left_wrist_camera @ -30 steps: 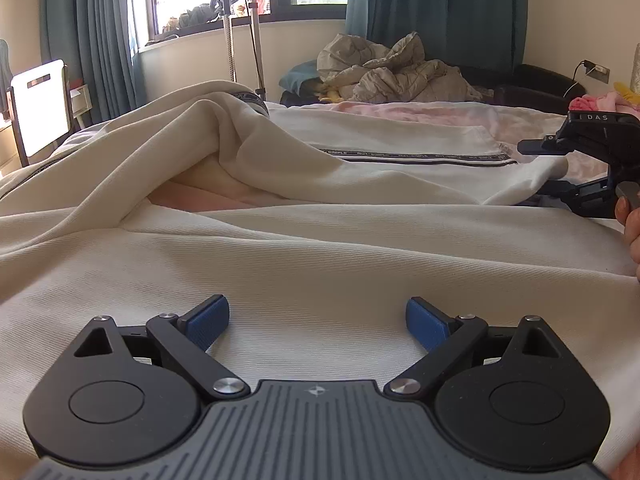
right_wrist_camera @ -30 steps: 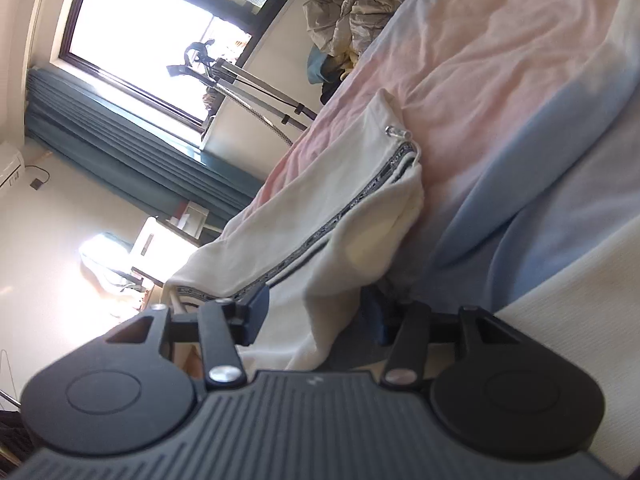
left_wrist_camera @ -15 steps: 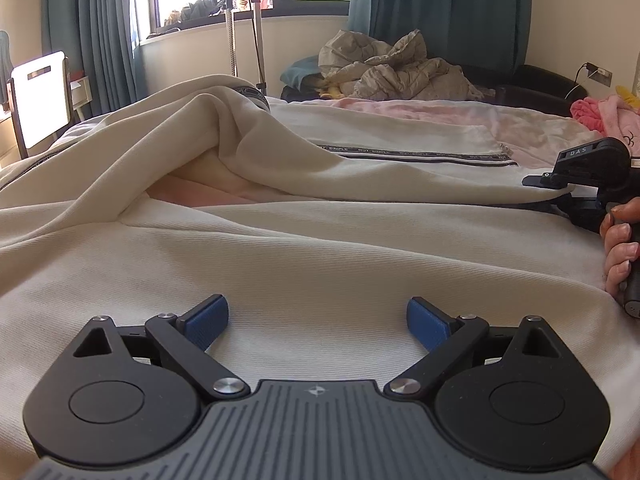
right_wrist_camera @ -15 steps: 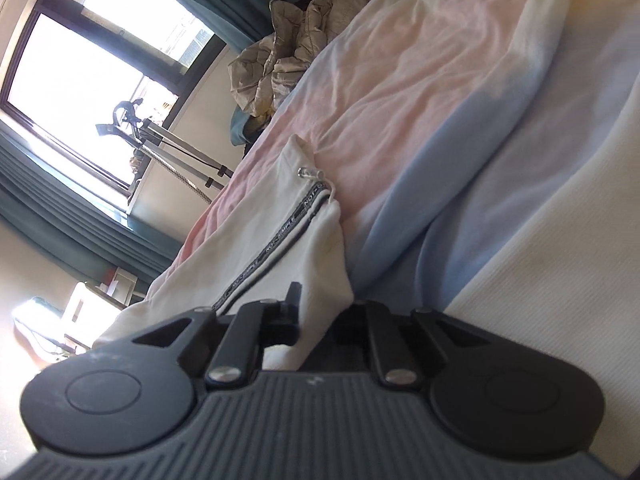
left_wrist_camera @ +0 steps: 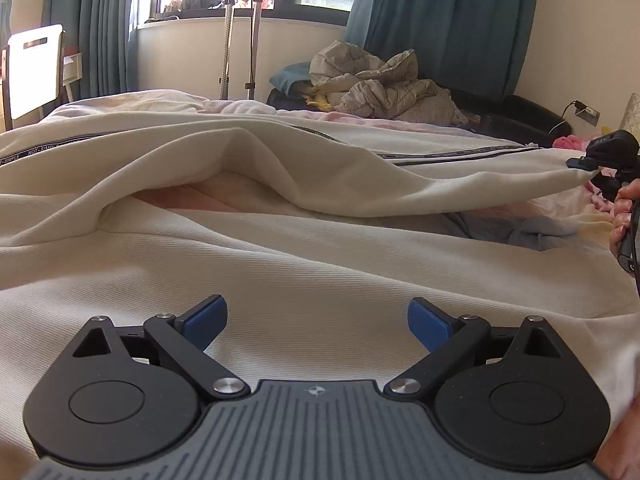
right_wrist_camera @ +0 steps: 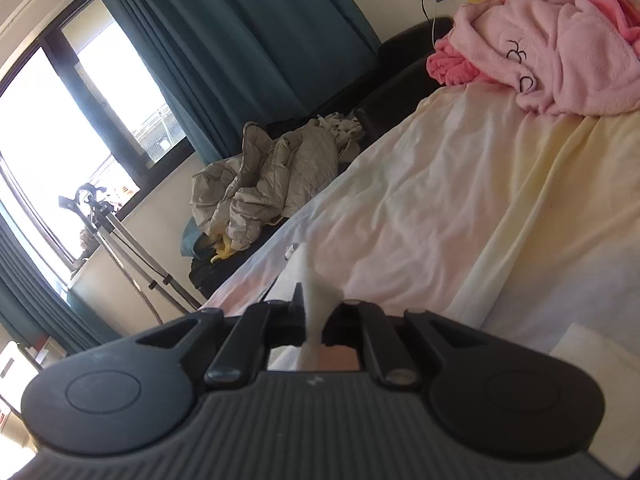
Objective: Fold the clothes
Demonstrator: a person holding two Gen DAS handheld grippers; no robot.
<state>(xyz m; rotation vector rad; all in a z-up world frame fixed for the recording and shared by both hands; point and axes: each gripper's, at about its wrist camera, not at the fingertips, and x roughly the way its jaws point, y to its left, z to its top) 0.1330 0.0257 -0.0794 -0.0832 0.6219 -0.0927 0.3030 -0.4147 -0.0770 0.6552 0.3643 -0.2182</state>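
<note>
cream garment (right_wrist_camera: 316, 304) corner pinched between right tongs (right_wrist_camera: 314, 320)

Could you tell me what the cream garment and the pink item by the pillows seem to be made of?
The cream garment looks like a matte ribbed knit, probably cotton jersey: fine parallel ribs show, and it drapes in soft folds. A woven-looking lettered tape trims it. The pink item looks like plush fleece, judging by its fuzzy, thick surface.
</note>
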